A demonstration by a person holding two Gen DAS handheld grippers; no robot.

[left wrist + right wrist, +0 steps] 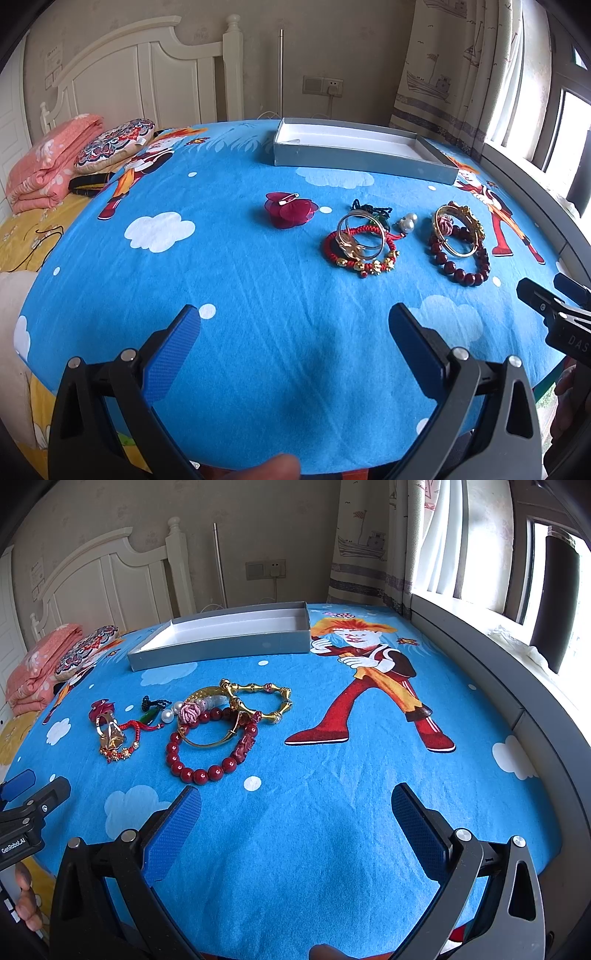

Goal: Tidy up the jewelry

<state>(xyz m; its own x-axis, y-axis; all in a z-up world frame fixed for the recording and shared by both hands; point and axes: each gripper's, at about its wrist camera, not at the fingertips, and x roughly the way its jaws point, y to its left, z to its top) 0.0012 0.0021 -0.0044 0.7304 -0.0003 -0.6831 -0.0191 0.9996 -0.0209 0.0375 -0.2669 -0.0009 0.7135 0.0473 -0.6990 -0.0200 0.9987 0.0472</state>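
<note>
Both grippers sit lowest in their frames, each with two blue-padded fingers spread wide and nothing between them: the left gripper (pixel 293 332) and the right gripper (pixel 295 812) hover over bare blue cartoon-print cloth (pixel 240 280) covering the bench.

Across the middle of the left wrist view, from left to right, lie one dark red petal brooch (pixel 290 209) with a pin on it, then one cluster of a red cord bracelet (pixel 360 254) with gold charms, two gold bangles (pixel 364 232) stacked on it, a black cord (pixel 371 208) and two pearls (pixel 408 223) just beside. Further right lies a second cluster: one dark red bead bracelet (pixel 461 267) with one gold bangle (pixel 456 230) resting over it.

The right wrist view shows that second cluster at centre left, adding one gold bamboo-link bracelet (pixel 260 701) and one pink knot (pixel 190 712) touching the beads.

One shallow grey box (pixel 364 151) with a white inside stands open in the upper centre, well apart from the jewelry. At the upper left lie one folded pink blanket (pixel 48 162) and one patterned cushion (pixel 114 144).
</note>
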